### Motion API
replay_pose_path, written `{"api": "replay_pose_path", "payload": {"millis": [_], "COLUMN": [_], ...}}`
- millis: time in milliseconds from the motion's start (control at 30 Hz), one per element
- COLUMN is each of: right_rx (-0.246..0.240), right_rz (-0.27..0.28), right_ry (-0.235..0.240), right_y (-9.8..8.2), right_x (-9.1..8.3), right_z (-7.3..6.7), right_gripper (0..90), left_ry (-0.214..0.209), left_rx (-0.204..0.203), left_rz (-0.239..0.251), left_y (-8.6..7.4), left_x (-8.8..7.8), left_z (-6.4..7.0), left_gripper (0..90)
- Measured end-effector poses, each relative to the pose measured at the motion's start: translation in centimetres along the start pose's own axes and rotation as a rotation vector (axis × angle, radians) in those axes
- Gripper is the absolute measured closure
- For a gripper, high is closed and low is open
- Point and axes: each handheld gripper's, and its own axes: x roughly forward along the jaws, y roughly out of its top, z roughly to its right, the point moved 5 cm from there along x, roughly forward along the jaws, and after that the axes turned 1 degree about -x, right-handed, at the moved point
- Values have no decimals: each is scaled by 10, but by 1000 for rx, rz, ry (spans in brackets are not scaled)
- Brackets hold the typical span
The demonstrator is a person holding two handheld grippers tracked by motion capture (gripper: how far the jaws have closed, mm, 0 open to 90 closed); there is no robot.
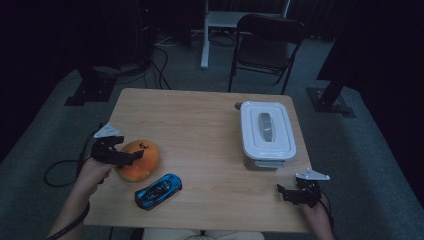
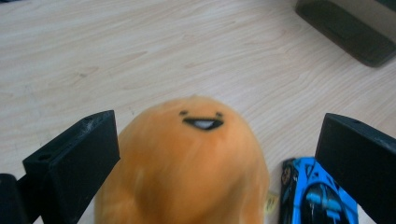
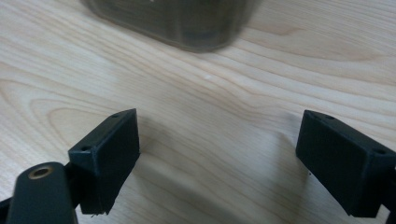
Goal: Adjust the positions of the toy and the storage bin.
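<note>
At the near left edge of the wooden table [image 1: 200, 125], the left gripper [image 1: 131, 156] hangs over an orange plush toy [image 1: 139, 160], its jaws spread wide. In the left gripper view the two black jaws stand on either side of the plush toy [image 2: 187, 163] with a clear gap between each pad and the fur, so nothing is clamped; the toy sits on the table between them, its small stitched smiling face turned up and away from the camera. Just beside the toy, toward the person, lies a blue toy car [image 1: 158, 191], resting on the tabletop at a slant; in the left gripper view the blue toy car [image 2: 313, 196] shows partly behind the right-hand jaw, close to the plush but whether they touch cannot be told.

At the near right corner, the right gripper [image 1: 286, 192] is held low over the bare wood, jaws also wide apart and holding nothing; the right gripper view shows plain tabletop between its jaws.

Farther in, just beyond the right gripper, stands a white lidded storage box [image 1: 266, 132] with its lid on and a grey handle along the top; its clip faces the person. In the right gripper view the storage box [image 3: 177, 23] shows as a dark, blurred wall.

Beyond the table, on the grey carpet, stands a black folding chair [image 1: 265, 47]
</note>
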Motion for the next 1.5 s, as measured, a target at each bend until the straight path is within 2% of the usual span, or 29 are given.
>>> {"api": "replay_pose_path", "payload": {"millis": [133, 367, 600, 800, 967, 1067, 1100, 1167, 1300, 1433, 1467, 1500], "right_rx": [32, 55, 74, 93, 112, 112, 113, 112, 120, 121, 123, 124], "right_rz": [34, 45, 51, 56, 63, 63, 62, 68, 74, 75, 75, 73], "right_ry": [-30, -96, -133, -152, -163, -166, -159, -159, -153, -154, -154, -158], "right_y": [5, 15, 24, 30, 35, 40, 41, 45, 51, 56, 57, 58], "right_x": [-5, -7, -6, -4, -1, 3, 4, 7, 13, 21, 23, 24], "right_z": [9, 26, 44, 60, 72, 77, 78, 80, 83, 88, 90, 91], "right_gripper": [133, 133, 133, 133, 133, 133, 132, 133, 133, 133, 133, 133], "left_ry": [-27, -60, -89, -128, -148, -153, -153, -154, -169, -165, -165, -165], "left_rx": [33, 89, 139, 139, 146, 160, 160, 179, 174, 181, 181, 183], "left_rz": [4, -7, -34, -30, -51, -60, -60, -81, -82, -84, -84, -90], "left_y": [9, 26, 37, 49, 55, 59, 59, 62, 69, 74, 74, 75], "left_x": [15, 45, 77, 101, 127, 142, 142, 157, 175, 194, 194, 202], "left_z": [15, 41, 64, 81, 94, 101, 101, 107, 117, 126, 126, 129], "left_gripper": [5, 5, 5, 5, 6, 5, 6, 5, 6, 6, 6, 6]}}
